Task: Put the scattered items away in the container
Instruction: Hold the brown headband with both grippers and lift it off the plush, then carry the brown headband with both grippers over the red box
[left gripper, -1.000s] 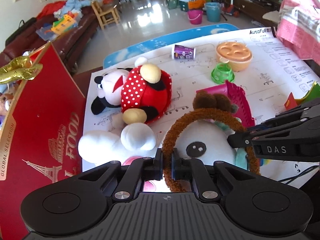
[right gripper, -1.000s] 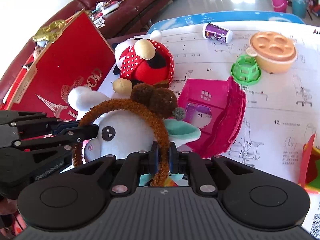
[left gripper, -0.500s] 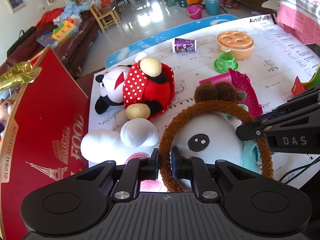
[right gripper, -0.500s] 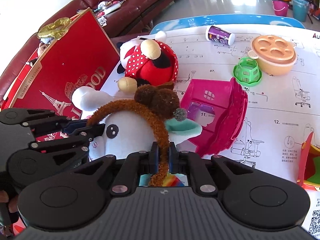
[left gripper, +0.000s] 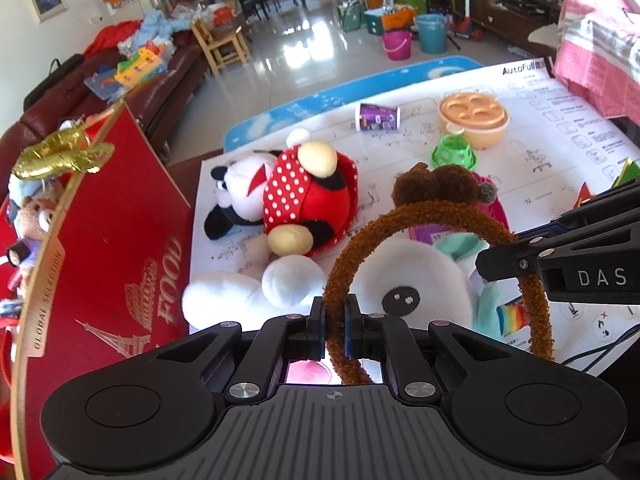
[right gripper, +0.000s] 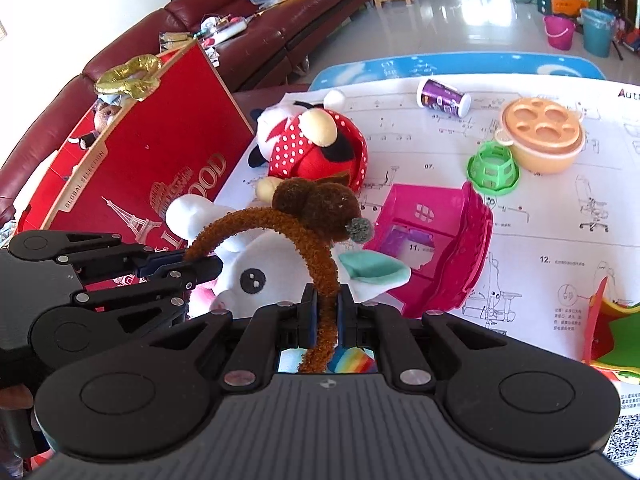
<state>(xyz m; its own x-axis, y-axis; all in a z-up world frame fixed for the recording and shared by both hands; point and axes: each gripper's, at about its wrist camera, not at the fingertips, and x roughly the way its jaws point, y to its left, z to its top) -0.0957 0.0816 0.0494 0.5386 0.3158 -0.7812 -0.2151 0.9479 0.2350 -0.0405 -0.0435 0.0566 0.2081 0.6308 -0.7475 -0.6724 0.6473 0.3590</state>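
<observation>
Now both grippers are clamped on the brown fuzzy headband [left gripper: 420,216]: left gripper [left gripper: 334,330] re-bit its end after a quick loosen-and-close, right gripper [right gripper: 323,316] pinches the other end w/ no gap. Vs. a sec ago the band rides a bit higher over the white plush [left gripper: 404,276], so the lift looks started. Beyond it lie the polka-dot plush [left gripper: 308,196] and the pink toy house [right gripper: 432,248]. Red box [left gripper: 116,240], prob. the container, stands to the left, just beside the plush pile.

Fuzzy brown headband [left gripper: 420,216] arched over white plush [left gripper: 416,280]
</observation>
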